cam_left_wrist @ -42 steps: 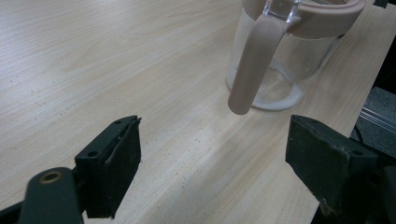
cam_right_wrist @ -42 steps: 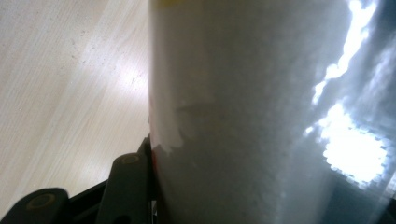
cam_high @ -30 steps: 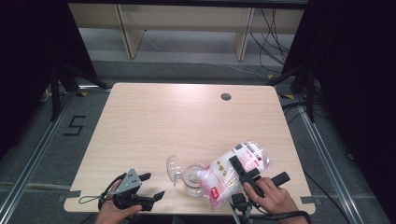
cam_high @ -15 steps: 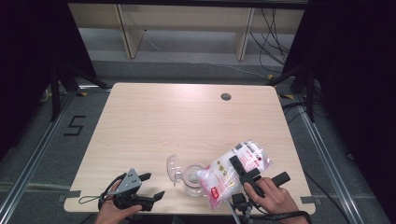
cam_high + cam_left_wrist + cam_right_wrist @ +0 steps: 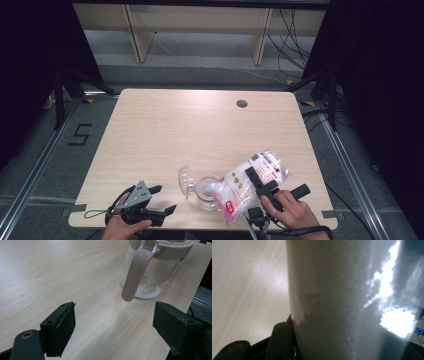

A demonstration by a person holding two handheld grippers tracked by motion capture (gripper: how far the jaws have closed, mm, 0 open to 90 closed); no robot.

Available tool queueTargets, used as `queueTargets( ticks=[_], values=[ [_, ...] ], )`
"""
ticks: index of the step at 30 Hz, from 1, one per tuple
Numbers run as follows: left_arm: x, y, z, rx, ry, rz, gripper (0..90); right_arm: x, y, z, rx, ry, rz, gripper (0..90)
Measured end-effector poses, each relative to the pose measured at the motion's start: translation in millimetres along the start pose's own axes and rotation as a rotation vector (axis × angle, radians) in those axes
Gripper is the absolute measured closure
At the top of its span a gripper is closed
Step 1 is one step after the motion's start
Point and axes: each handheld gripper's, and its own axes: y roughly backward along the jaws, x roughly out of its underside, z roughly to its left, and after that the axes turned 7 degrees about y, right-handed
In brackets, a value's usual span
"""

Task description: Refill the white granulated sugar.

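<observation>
A clear plastic bag of white granules (image 5: 250,182) with red print lies tilted near the table's front edge, its low end at the mouth of a clear glass jar (image 5: 205,192). My right gripper (image 5: 251,176) is shut on the bag, one black jaw lying across its top. In the right gripper view the bag (image 5: 342,302) stands right against the lens, beside one finger (image 5: 280,338). The jar's clear lid (image 5: 184,180) hangs open to the left. My left gripper (image 5: 164,199) rests open at the front left and faces the jar (image 5: 150,277). Some white grains (image 5: 147,288) lie on the jar's bottom.
The wooden table (image 5: 200,130) has a round cable hole (image 5: 242,103) at the back right. Its front edge runs just below both hands. A shelf unit (image 5: 200,20) stands beyond the far edge. The floor at the left carries a marked 5 (image 5: 80,135).
</observation>
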Motion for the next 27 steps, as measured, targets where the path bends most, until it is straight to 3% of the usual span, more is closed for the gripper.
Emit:
queueTargets(
  ticks=[10,11,13,14,15,18,19,23,24,27],
  values=[
    [0.1,-0.1,-0.1,0.000,0.000,0.001,17.9,0.0,-0.2,0.5,-0.003,-0.003,-0.002,54.4],
    [-0.4,1.1,1.7,-0.011,-0.024,0.021,17.9,-0.1,-0.2,0.4,-0.002,-0.001,-0.003,54.5],
    [-0.6,1.0,1.7,-0.010,-0.026,0.022,17.9,-0.1,-0.3,0.4,-0.003,-0.002,-0.006,54.5],
    [0.0,-0.4,-0.4,0.003,0.000,0.000,17.9,-0.3,-0.6,0.6,-0.003,-0.002,-0.007,54.5],
    [-0.7,1.1,1.9,-0.008,-0.032,0.022,17.9,-0.3,-0.6,0.6,-0.003,-0.001,-0.008,54.6],
    [-0.5,1.2,1.7,-0.011,-0.025,0.023,17.9,-0.3,-0.5,0.6,-0.003,0.000,-0.008,54.6],
    [0.0,0.3,0.0,0.001,-0.006,0.007,17.9,-0.5,-0.3,0.3,-0.004,0.001,-0.007,54.6],
    [-0.1,0.3,-0.1,0.002,-0.008,0.006,17.9,-0.2,-0.4,-2.0,-0.007,0.034,-0.012,54.7],
    [-0.1,0.3,0.0,0.002,-0.009,0.006,17.9,-1.0,0.1,-0.6,-0.006,0.006,-0.007,54.7],
    [-0.1,0.5,-0.3,-0.001,-0.008,0.008,17.9,-0.8,0.2,-0.4,-0.006,0.002,-0.007,54.8]
  ],
)
